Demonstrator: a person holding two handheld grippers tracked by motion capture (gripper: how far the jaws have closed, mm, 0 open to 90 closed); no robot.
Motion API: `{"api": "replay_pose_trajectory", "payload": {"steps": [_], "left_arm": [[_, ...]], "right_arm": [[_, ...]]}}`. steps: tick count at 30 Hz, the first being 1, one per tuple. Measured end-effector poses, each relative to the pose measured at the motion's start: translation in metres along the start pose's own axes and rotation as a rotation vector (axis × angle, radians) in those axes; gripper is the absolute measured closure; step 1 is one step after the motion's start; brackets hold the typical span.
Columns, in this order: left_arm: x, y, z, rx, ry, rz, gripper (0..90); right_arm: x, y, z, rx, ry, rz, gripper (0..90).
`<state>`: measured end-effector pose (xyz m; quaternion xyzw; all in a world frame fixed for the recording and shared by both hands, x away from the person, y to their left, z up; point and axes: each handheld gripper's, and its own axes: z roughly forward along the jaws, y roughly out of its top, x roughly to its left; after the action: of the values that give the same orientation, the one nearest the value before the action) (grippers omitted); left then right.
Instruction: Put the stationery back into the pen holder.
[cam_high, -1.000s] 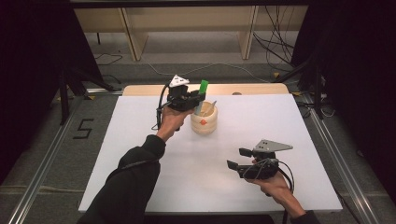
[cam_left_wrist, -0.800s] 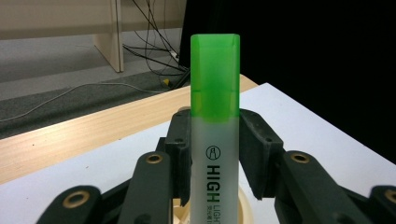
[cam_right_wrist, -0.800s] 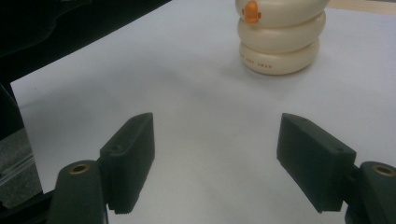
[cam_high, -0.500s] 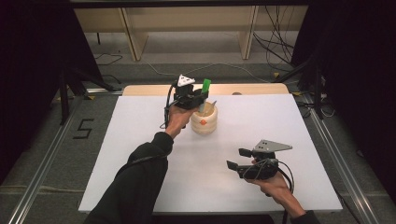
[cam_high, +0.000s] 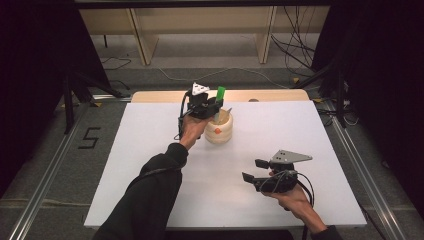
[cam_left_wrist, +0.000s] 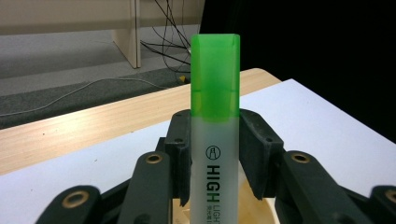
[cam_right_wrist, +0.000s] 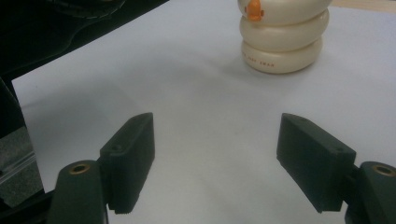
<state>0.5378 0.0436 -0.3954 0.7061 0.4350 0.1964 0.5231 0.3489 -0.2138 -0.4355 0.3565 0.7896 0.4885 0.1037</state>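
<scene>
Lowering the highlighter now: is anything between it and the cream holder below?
Nothing visible blocks it. The left gripper holds the highlighter upright right over the holder. A thin stick-like item already leans at the holder's far rim, beside the path.

The highlighter (cam_left_wrist: 215, 140) is held upright between the jaws of the left gripper (cam_high: 212, 107), directly above the ringed holder (cam_high: 219, 130) set on the bench (cam_high: 150, 150), while the right gripper (cam_high: 260, 170) is kept well apart, nearer the person.

White table top (cam_high: 150, 150), wooden board (cam_high: 270, 95) behind it, floor cables (cam_high: 295, 50), wooden shelf legs (cam_high: 142, 42)
</scene>
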Motion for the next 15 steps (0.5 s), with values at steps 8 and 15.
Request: {"api": "replay_pose_trajectory", "payload": {"steps": [8, 15], "left_arm": [[-0.0007, -0.0043, 0.0028, 0.020, 0.004, 0.005, 65.9], [-0.0007, -0.0074, 0.0046, 0.034, 0.004, 0.013, 65.6]], "right_arm": [[-0.0001, 0.0001, -0.0005, 0.003, -0.001, 0.004, 28.7], [-0.0001, 0.0002, -0.0003, 0.001, 0.002, -0.002, 28.7]]}}
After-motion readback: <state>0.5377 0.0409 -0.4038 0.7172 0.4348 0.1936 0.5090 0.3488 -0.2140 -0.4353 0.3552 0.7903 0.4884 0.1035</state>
